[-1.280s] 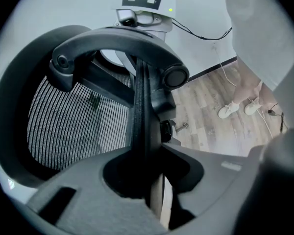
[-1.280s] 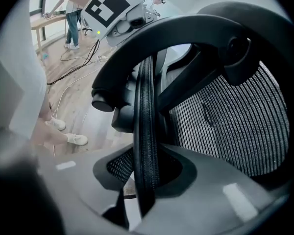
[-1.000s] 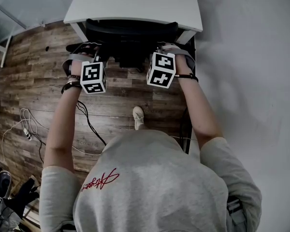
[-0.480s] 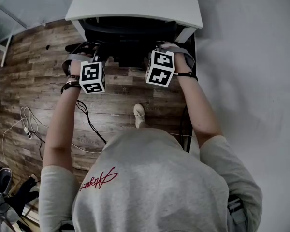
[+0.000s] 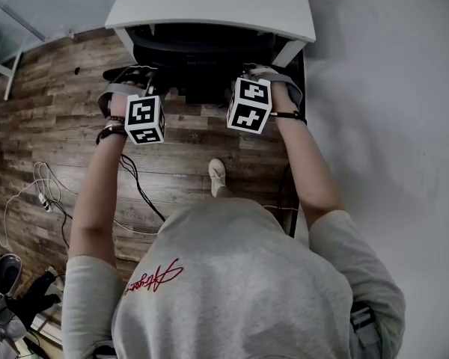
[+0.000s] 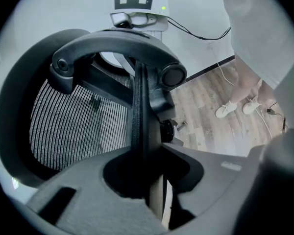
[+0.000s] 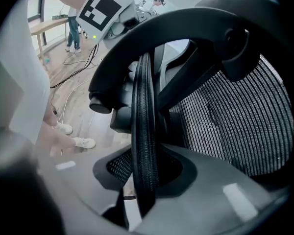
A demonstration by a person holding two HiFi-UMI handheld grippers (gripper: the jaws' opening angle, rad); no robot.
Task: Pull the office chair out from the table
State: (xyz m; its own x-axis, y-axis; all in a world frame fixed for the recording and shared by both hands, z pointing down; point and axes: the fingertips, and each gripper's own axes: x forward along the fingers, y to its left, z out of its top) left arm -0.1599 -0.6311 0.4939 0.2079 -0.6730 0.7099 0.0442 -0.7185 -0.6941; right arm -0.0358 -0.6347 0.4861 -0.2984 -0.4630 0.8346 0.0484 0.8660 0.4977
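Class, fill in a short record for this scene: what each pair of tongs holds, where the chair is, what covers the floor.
left tongs: shut on the office chair's mesh back edge
right tongs: shut on the opposite edge of that back
office chair: mostly tucked under the white table
floor: wood planks, cables at the left

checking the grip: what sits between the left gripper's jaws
The office chair's backrest rim, pinched by the left gripper, in the left gripper view.
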